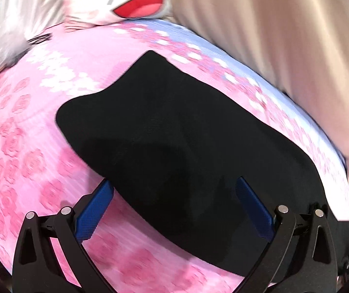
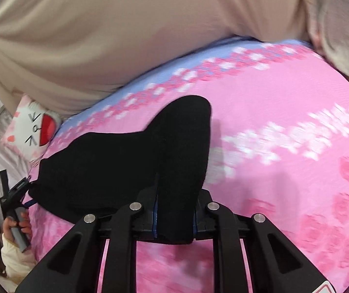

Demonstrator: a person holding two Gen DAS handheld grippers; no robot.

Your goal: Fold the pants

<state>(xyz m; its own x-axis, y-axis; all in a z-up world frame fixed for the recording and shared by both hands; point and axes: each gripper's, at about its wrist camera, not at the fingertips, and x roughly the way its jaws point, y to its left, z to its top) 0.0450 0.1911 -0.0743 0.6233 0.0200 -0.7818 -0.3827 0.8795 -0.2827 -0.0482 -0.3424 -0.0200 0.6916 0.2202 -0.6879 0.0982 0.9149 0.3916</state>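
Black pants (image 1: 174, 134) lie spread on a pink rose-print bed cover (image 1: 27, 158). In the left wrist view my left gripper (image 1: 174, 182) is open, its blue pads (image 1: 96, 207) wide apart over the near edge of the cloth, with nothing pinched. In the right wrist view my right gripper (image 2: 174, 217) has its jaws close together on a fold of the pants (image 2: 101, 166). This fold rises from the gripper as a raised flap (image 2: 189, 127) above the bed cover (image 2: 272, 183). A hand (image 2: 19, 222) holds the left gripper (image 2: 13, 193) at the pants' far left end.
A white cat-face pillow (image 1: 135, 2) (image 2: 35, 131) lies at the head of the bed. Beige fabric (image 1: 272, 36) (image 2: 125, 36) borders the far side along a blue strip of the cover (image 2: 174, 68). Small dark objects (image 1: 37, 39) lie at the cover's far left.
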